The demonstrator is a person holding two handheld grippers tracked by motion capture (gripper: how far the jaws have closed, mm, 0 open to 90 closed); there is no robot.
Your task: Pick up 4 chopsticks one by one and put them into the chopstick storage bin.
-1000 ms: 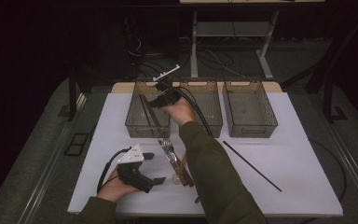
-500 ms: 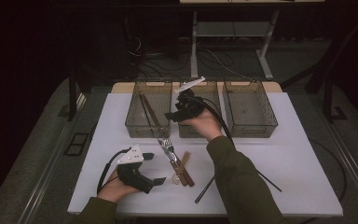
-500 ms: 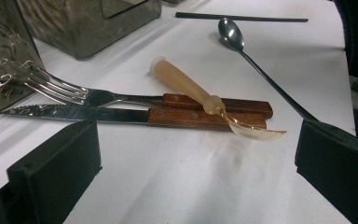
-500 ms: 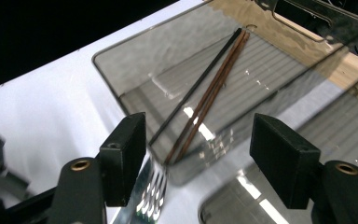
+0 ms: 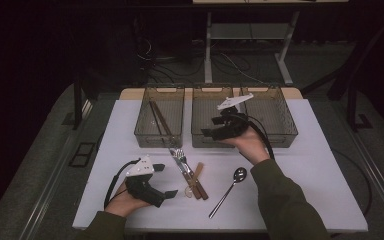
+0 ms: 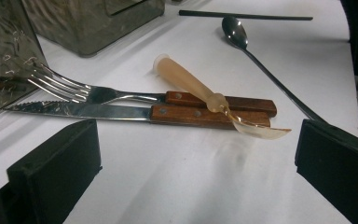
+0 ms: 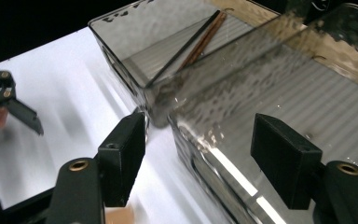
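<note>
We hold the right gripper [image 5: 215, 131] over the middle bin [image 5: 206, 137], jaws just widened, empty; chopsticks [image 7: 200, 42] lie beyond them.

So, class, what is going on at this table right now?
A person is sorting cutlery into three clear bins with a gripper in each hand. The right gripper hangs over the middle bin with open, empty jaws, which have just been opening. Chopsticks already lie in the left bin. The left gripper rests open on the table beside a fork, a knife and a small translucent spoon. A metal spoon lies further right.
</note>
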